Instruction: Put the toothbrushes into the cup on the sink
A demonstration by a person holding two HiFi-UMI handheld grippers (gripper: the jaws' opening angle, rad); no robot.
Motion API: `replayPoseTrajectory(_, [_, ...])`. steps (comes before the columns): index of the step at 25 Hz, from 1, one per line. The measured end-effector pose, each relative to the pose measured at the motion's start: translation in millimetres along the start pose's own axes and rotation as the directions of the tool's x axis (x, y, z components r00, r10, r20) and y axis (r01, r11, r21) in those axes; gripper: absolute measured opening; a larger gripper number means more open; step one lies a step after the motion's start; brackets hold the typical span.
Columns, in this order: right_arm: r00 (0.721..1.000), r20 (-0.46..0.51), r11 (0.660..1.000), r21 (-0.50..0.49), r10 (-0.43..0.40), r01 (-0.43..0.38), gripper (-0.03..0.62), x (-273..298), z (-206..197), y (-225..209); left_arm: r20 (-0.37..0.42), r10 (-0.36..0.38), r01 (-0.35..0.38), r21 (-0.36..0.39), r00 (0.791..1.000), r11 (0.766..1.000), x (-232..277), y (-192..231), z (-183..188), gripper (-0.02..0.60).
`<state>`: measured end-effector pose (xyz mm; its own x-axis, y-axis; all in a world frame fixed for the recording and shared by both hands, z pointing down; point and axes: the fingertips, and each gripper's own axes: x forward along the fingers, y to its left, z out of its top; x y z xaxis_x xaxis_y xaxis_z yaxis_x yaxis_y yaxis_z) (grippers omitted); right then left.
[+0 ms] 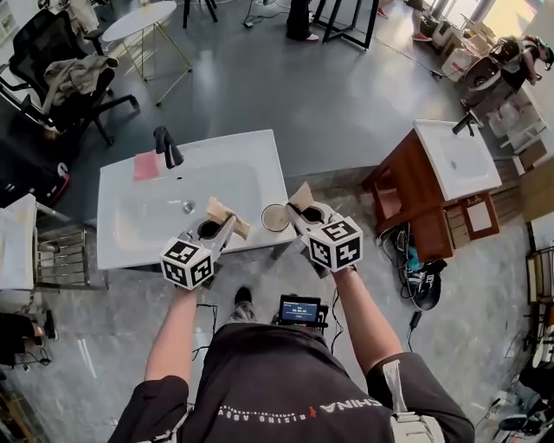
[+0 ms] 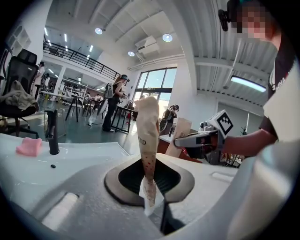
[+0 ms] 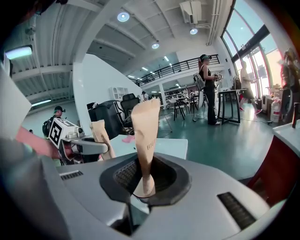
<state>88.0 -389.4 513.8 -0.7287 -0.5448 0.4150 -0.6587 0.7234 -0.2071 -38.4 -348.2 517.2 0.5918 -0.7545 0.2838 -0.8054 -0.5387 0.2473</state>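
Observation:
Each gripper holds a toothbrush in a brown paper wrapper. My left gripper (image 1: 214, 230) is shut on the left wrapped toothbrush (image 2: 147, 136), which stands upright over the front edge of the white sink (image 1: 130, 225). My right gripper (image 1: 303, 214) is shut on the right wrapped toothbrush (image 3: 145, 136), just right of the cup (image 1: 275, 217). The cup stands on the sink's front right corner, between the two grippers. In the left gripper view the right gripper (image 2: 199, 140) shows with its wrapper beside it. The right gripper view shows the left gripper (image 3: 82, 145).
A black faucet (image 1: 167, 145) and a pink sponge (image 1: 146, 165) sit at the sink's back left. A second basin on a wooden cabinet (image 1: 415, 195) stands to the right. Office chairs (image 1: 61, 86) and a round table (image 1: 138, 22) are behind. People stand farther back.

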Motion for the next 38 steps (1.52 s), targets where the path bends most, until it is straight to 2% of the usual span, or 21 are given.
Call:
replayPoseTrajectory(14, [0.997, -0.079, 1.0, 0.002, 0.013, -0.013, 0.063, 24, -34, 3, -0.029, 0.017, -0.019, -0.06, 0.999, 0.998, -4, 7, -25, 0.041])
replayPoseTrajectory(22, [0.997, -0.057, 0.998, 0.034, 0.053, -0.051, 0.176, 16, -29, 2, -0.03, 0.009, -0.011, -0.056, 1.0, 0.998, 3, 5, -26, 0.041])
replayPoseTrajectory(31, [0.997, -0.06, 0.998, 0.047, 0.042, -0.039, 0.232, -14, -38, -12, -0.032, -0.019, 0.018, -0.035, 0.999, 0.999, 18, -5, -22, 0.041])
replayPoseTrajectory(32, [0.997, -0.064, 0.998, 0.048, 0.043, -0.04, 0.23, -17, -40, -12, -0.033, -0.02, 0.019, -0.033, 0.999, 0.999, 18, -5, -22, 0.041])
replayPoseTrajectory(33, [0.997, -0.066, 0.998, 0.048, 0.042, -0.039, 0.199, -20, -43, -12, -0.033, -0.02, 0.019, -0.033, 0.999, 0.999, 19, -5, -22, 0.041])
replayPoseTrajectory(36, [0.998, -0.06, 0.998, 0.051, 0.024, -0.021, 0.018, -29, -46, -17, -0.033, -0.021, 0.019, -0.032, 0.999, 0.999, 21, -8, -22, 0.041])
replayPoseTrajectory(38, [0.998, -0.065, 0.998, 0.051, 0.024, -0.02, 0.011, -32, -47, -18, -0.031, -0.02, 0.019, -0.03, 0.999, 0.999, 22, -9, -22, 0.041])
